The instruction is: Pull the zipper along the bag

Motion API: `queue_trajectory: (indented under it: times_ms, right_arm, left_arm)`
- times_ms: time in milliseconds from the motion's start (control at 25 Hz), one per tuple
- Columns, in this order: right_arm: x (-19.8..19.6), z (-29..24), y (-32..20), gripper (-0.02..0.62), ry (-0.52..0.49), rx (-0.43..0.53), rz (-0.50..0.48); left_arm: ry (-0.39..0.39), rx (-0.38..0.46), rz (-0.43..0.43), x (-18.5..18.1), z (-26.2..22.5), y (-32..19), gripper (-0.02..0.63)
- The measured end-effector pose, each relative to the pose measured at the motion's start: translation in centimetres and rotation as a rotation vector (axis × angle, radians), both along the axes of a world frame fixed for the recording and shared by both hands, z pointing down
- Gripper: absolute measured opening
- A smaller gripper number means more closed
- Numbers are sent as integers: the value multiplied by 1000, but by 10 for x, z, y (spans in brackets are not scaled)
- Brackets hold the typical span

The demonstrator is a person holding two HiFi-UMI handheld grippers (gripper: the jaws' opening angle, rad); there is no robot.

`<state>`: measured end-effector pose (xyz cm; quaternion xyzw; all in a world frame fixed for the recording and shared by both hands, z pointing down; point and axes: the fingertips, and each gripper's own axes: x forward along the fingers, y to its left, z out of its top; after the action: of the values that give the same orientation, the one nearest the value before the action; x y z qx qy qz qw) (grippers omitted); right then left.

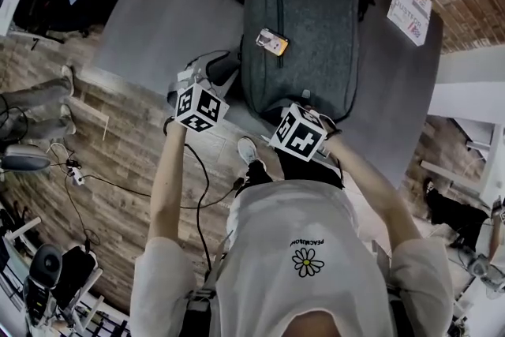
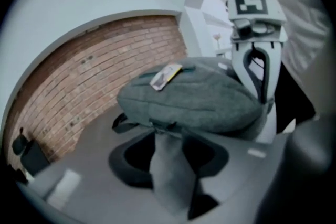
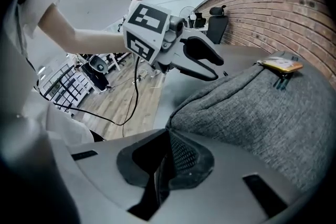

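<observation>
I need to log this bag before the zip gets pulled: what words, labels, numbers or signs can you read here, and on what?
Nothing reads clearly.
Tag on the bag: print too small to read.
Card beside the bag: lettering blurred.
Shirt: a line above a daisy, too small.
Marker cubes: black-and-white squares, no words.

The bag (image 1: 304, 35) lay on the table (image 1: 173, 4), with a small card (image 1: 272, 42) on top of it. A booklet (image 1: 409, 9) sat at the table's far right corner, well apart. The left gripper (image 1: 229, 63) stood beside the bag's near left corner — the right gripper (image 1: 304, 100) at its near edge.
</observation>
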<state>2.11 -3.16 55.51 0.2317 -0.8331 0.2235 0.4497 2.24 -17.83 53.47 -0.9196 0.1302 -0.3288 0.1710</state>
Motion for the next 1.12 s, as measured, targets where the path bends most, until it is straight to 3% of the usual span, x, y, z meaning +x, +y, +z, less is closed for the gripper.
queue_trajectory:
  times_ms: [120, 200, 240, 360, 400, 480, 560, 640, 720, 880, 960, 1040, 1120]
  right_arm:
    - [0, 0, -1, 8, 4, 11, 6]
    - [-2, 1, -2, 9, 4, 16, 14]
    - [-2, 1, -2, 9, 4, 16, 19]
    - [-3, 0, -2, 9, 8, 21, 23]
    - [-3, 0, -2, 9, 9, 25, 24]
    - [-3, 0, -2, 9, 7, 31, 25]
    - [-4, 0, -2, 9, 2, 34, 26]
    - [-3, 1, -2, 9, 3, 33, 30]
    - [-2, 1, -3, 9, 8, 38, 31]
    - [-2, 3, -3, 9, -1, 41, 41]
    - [-2, 3, -3, 9, -5, 40, 42]
    - [-1, 2, -3, 9, -5, 45, 38]
    - [0, 2, -3, 9, -8, 42, 44]
  left_arm:
    - [-54, 71, 47, 7, -1, 6, 149]
    - [-10, 30, 10, 11, -5, 2, 145]
    - [51, -46, -37, 11, -7, -1, 121]
    - [295, -411, -229, 8, -15, -10, 100]
    - [342, -508, -276, 8, -14, -10, 104]
    - [368, -603, -334, 9, -9, -11, 115]
    - [341, -591, -352, 9, -6, -13, 140]
    - [280, -529, -329, 9, -6, -14, 149]
    - [209, -522, -305, 13, -4, -11, 112]
    - [125, -679, -407, 3, 8, -18, 48]
    - [127, -693, -428, -4, 11, -21, 47]
    - [41, -542, -353, -4, 11, -18, 46]
    - [-175, -291, -225, -2, 25, -11, 32]
